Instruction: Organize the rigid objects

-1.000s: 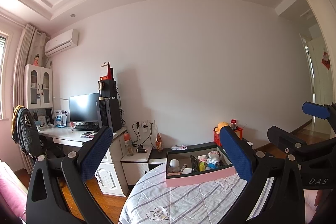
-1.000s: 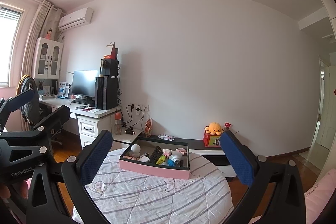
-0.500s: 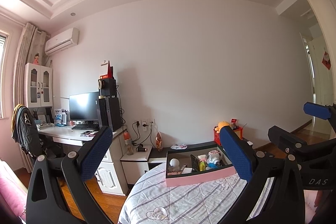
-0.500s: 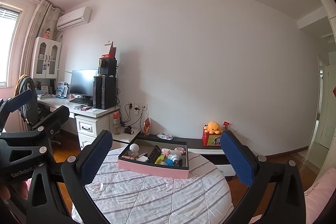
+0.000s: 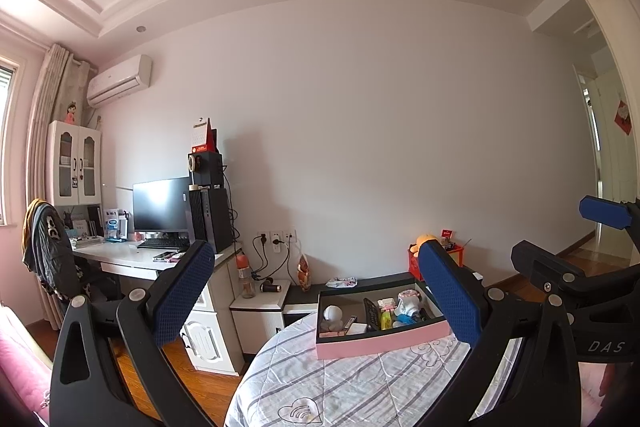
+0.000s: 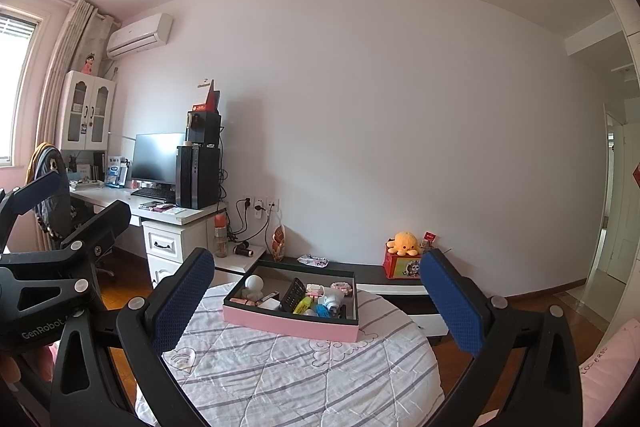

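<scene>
Left claw [image 5: 320,301]: spread wide, empty, held above the near edge of the round worktop [image 5: 360,387]. Right claw [image 6: 316,301]: likewise wide apart, nothing held. The pink box [image 6: 292,325] lies at 12 o'clock from the right claw, on the quilted worktop cover, well apart from both claws. Inside it: white figurine [image 6: 254,285], black remote [image 6: 292,300], small bottles. Orange plush [image 6: 404,243] stands at 1 o'clock on a low cabinet.

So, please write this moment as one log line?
left gripper: open, empty | right gripper: open, empty | pink box: on table, untouched
</scene>
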{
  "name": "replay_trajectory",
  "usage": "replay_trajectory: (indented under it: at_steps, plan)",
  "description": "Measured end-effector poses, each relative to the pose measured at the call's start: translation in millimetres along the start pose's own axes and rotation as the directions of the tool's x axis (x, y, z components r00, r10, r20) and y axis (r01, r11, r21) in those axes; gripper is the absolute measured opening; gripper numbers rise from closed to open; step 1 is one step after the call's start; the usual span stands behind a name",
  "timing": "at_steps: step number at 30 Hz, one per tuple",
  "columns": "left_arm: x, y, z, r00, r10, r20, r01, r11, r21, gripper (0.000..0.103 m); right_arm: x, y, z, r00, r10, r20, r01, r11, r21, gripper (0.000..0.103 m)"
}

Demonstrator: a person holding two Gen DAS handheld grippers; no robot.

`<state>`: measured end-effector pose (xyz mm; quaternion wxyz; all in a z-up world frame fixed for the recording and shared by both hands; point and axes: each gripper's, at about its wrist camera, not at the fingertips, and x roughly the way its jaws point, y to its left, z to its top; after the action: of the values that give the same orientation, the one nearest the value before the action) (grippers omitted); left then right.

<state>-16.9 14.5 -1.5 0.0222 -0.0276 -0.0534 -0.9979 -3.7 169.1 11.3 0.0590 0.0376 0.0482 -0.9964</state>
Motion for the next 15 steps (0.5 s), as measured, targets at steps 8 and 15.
replay_trajectory:
  at_steps: [8, 15]
  plan:
    - [4.5, 1.7, -2.8, 1.000, -0.003, 0.001, 0.004, 1.000, -0.026, 0.103, 0.8, 3.9, 1.0, 1.000, -0.019, 0.009, 0.019, 1.000, -0.017, 0.103]
    - [6.7, 3.3, -4.4, 1.000, -0.013, -0.005, 0.012, 0.999, -0.042, 0.103, 0.0, 4.5, 1.5, 0.999, -0.032, 0.012, 0.033, 0.999, -0.028, 0.103]
